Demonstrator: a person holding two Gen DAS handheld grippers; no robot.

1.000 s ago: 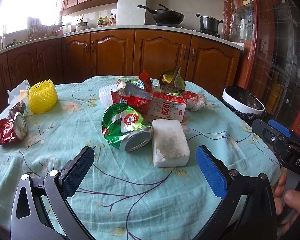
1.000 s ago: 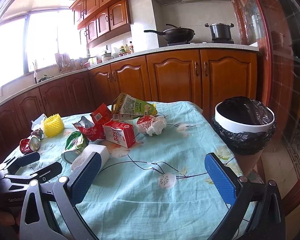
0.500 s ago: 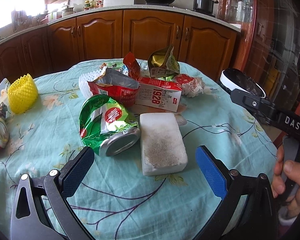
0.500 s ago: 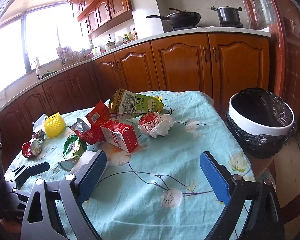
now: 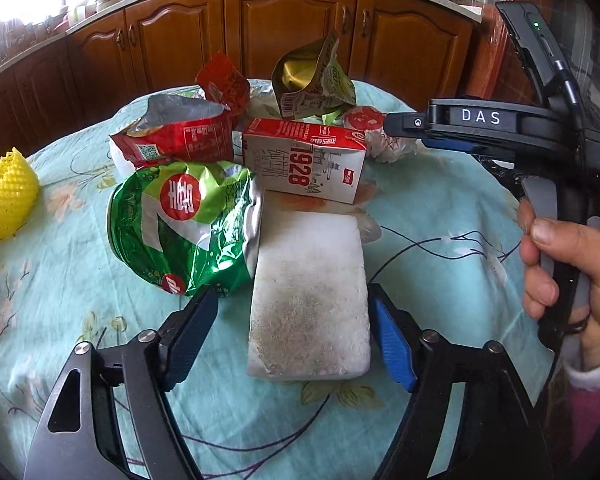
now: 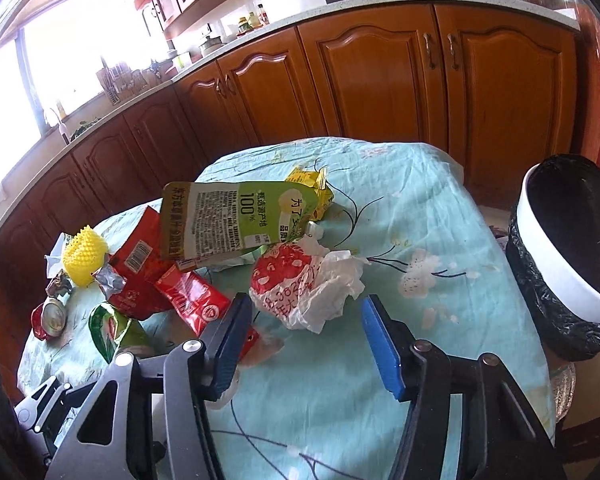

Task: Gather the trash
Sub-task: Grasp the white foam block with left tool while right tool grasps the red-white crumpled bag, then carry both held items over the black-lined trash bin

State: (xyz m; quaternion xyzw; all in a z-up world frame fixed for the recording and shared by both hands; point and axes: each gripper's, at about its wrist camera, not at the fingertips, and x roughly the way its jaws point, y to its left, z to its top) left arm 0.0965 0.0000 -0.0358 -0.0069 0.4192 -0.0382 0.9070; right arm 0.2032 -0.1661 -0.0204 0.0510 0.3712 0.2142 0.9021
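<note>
A white foam block (image 5: 308, 300) lies on the teal flowered tablecloth (image 5: 440, 216), between the blue pads of my left gripper (image 5: 291, 294). Its jaws are closing; the right pad is at the block's edge and the left pad stands apart from it. A crushed green can (image 5: 184, 224) touches the block's left side. My right gripper (image 6: 305, 308) has its jaws closing around the near edge of a crumpled red-and-white plastic bag (image 6: 300, 284), with gaps at both pads. A white bin with a black liner (image 6: 560, 256) stands beside the table at the right.
Behind the block lie a red-and-white carton (image 5: 304, 164), a torn red bag (image 5: 176, 136) and a green pouch (image 5: 312, 76). A yellow foam net (image 6: 85, 256) and a crushed red can (image 6: 50, 316) sit far left. A hand (image 5: 560, 268) holds the right tool.
Both grippers moved forward over the table and their jaws narrowed. The left now straddles the foam block; the right has come up to the crumpled bag.
</note>
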